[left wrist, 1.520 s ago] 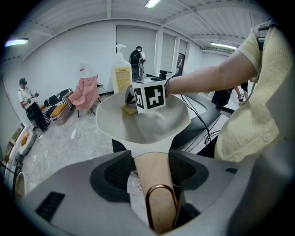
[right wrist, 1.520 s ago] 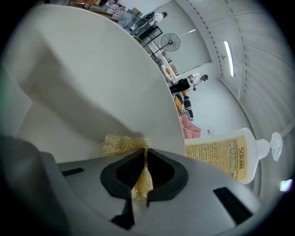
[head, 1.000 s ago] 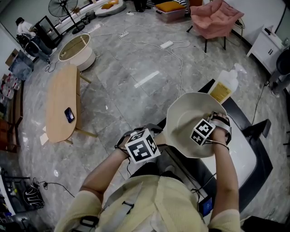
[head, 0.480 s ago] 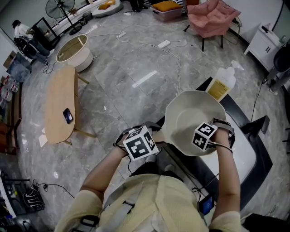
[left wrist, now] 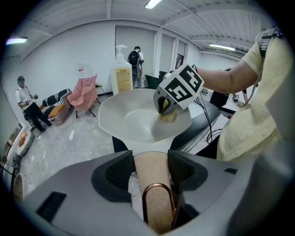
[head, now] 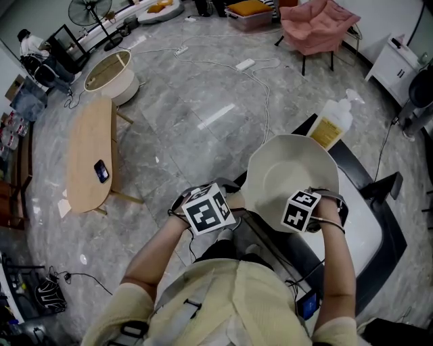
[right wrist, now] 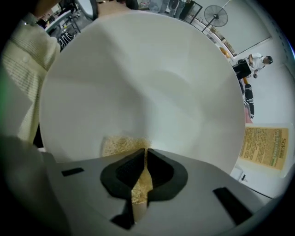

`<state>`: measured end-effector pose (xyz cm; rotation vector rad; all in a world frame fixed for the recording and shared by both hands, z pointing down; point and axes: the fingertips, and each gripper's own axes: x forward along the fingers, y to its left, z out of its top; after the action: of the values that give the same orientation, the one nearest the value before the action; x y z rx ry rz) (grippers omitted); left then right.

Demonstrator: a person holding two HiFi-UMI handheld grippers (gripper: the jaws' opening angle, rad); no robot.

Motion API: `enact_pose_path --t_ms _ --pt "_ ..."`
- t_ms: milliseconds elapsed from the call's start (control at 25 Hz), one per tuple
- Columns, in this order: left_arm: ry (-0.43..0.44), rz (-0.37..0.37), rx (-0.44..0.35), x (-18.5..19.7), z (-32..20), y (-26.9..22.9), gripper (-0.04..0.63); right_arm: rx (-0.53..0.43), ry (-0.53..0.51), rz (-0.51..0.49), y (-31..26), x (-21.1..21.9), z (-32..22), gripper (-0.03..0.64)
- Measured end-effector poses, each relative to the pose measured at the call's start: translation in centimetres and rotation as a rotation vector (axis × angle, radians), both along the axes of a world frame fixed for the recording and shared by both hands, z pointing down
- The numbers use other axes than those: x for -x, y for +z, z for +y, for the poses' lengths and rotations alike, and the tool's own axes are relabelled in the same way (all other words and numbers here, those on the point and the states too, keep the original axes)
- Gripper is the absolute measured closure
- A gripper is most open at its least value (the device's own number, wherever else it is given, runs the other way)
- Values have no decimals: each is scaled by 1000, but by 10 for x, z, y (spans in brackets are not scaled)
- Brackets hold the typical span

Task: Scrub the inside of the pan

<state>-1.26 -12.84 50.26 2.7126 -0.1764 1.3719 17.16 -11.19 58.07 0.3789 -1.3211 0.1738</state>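
Both jaws stay clamped, left gripper (left wrist: pixel 151 171) on the pan (head: pixel 270 159) handle (left wrist: pixel 154 193), right gripper (right wrist: pixel 144 173) on a sponge (right wrist: pixel 120 145) just dragged toward the pan's near rim, so scrubbing is under way.

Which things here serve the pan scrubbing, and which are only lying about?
In use: pan, its handle in the left claw, pad in the right claw.
Lying about: soap bottle, table, phone, fan, pink chair, basket.
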Motion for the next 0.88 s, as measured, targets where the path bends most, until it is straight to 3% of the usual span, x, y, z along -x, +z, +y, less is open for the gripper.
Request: enact_pose_path --t_ms 320,880 --pt "-4 -3 6 1 0 -2 351 42 1 -213 -1 52 10 584" --pt "-12 -5 18 1 -2 0 354 -41 87 -393 0 102 -21 583"
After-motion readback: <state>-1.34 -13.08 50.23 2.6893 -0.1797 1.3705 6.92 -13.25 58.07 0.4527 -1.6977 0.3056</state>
